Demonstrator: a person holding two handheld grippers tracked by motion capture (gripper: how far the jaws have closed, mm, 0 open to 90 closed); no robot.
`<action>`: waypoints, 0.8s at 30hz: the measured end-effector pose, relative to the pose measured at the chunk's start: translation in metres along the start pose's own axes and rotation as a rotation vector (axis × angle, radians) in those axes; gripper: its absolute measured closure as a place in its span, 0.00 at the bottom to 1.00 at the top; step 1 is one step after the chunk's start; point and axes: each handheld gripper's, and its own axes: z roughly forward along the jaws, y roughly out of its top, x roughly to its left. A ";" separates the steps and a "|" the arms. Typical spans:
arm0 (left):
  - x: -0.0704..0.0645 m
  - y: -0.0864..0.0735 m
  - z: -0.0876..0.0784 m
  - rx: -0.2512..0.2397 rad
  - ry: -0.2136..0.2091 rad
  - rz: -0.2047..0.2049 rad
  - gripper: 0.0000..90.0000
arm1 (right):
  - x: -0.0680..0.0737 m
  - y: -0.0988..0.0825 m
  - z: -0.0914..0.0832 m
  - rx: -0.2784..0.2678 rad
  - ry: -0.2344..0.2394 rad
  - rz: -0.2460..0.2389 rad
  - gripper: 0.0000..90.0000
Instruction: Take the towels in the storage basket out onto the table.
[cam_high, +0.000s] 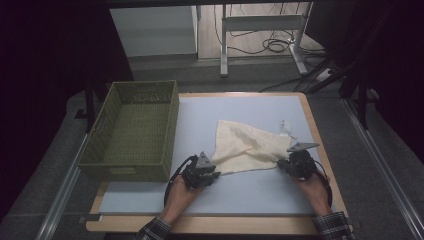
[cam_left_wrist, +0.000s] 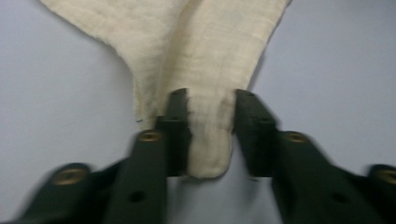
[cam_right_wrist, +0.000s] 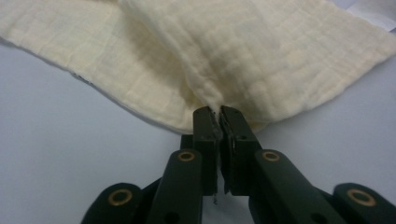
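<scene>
The cream muslin cloth (cam_high: 247, 145) lies on the pale blue table mat (cam_high: 240, 192), right of the green woven basket (cam_high: 131, 132) (just beside it).

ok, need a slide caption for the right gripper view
Right hand-held gripper pinching a fold of the cream cloth over the pale blue table mat, jaws closed tight on the fabric.

the worktop (cam_high: 150, 200) is a wooden board with a pale blue-grey mat (cam_high: 240, 192) covering most of it. on the mat's left side stands an olive-green woven basket (cam_high: 107, 150). right of it, well apart, lies a cream cloth (cam_high: 245, 145), rumpled and drawn out toward the near edge.
</scene>
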 end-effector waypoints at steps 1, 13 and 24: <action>-0.001 0.000 0.000 -0.002 0.009 0.008 0.97 | 0.001 -0.001 -0.001 0.002 -0.006 -0.006 0.97; -0.007 0.007 -0.038 -0.060 -0.092 0.000 0.98 | 0.025 -0.010 -0.067 -0.055 0.064 -0.022 0.96; -0.007 -0.009 -0.046 -0.015 -0.096 -0.037 0.61 | 0.013 -0.038 -0.080 -0.047 0.048 0.049 0.78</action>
